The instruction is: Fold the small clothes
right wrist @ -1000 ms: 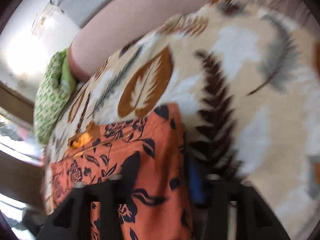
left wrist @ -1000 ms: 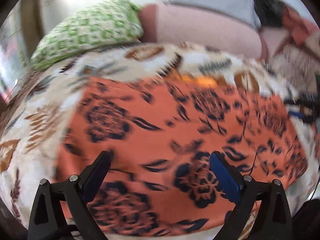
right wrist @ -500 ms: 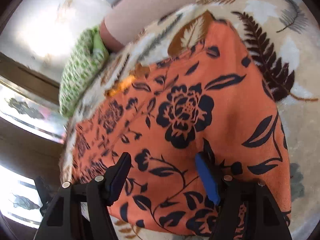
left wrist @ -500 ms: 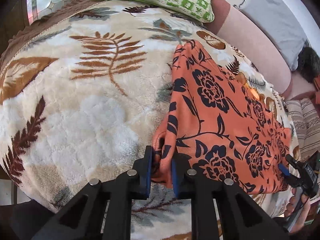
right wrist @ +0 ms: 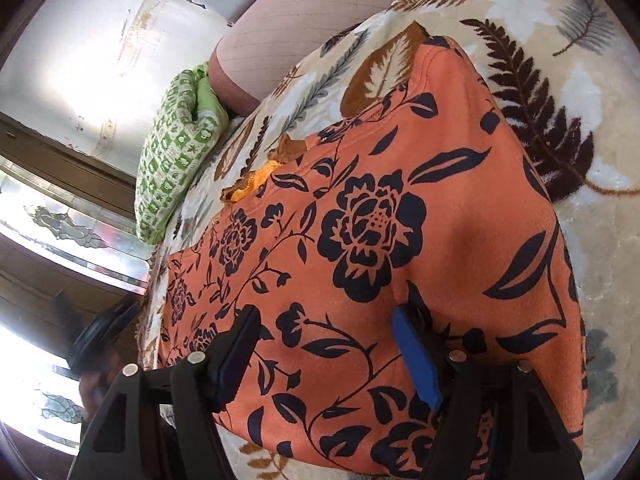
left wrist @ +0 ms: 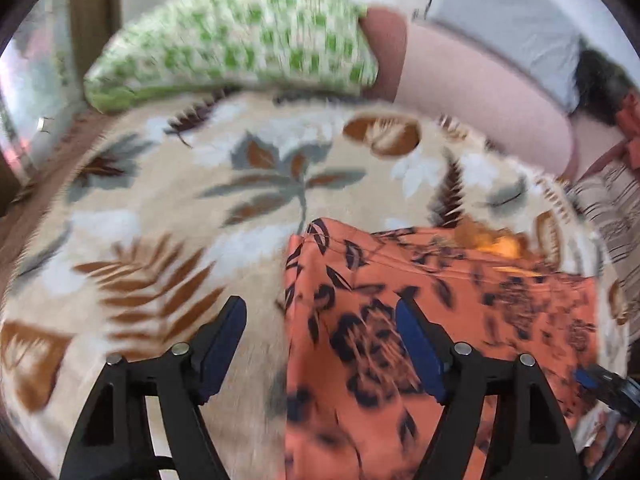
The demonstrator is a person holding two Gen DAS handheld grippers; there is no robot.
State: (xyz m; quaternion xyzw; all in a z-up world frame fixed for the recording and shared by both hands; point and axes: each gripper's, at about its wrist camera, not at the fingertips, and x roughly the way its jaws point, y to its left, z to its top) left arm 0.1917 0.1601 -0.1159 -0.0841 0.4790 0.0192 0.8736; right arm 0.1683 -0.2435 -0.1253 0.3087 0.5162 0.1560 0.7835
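Left wrist view: motion-blurred orange floral garment (left wrist: 440, 320), lower edge cut off.

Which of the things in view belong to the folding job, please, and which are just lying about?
For the job: orange flowered garment; left gripper, open; right gripper, open.

Lying about: green pillow; leaf-patterned blanket; pink bolster; striped cloth.

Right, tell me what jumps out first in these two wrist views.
The orange garment with dark flowers dominates, lying spread flat on the cream leaf-print blanket that covers the bed. Beyond it, a green-and-white patterned pillow lies at the blanket's far edge. Both grippers hover open over the cloth, the left gripper straddling its edge and the right gripper above its middle, neither holding anything.
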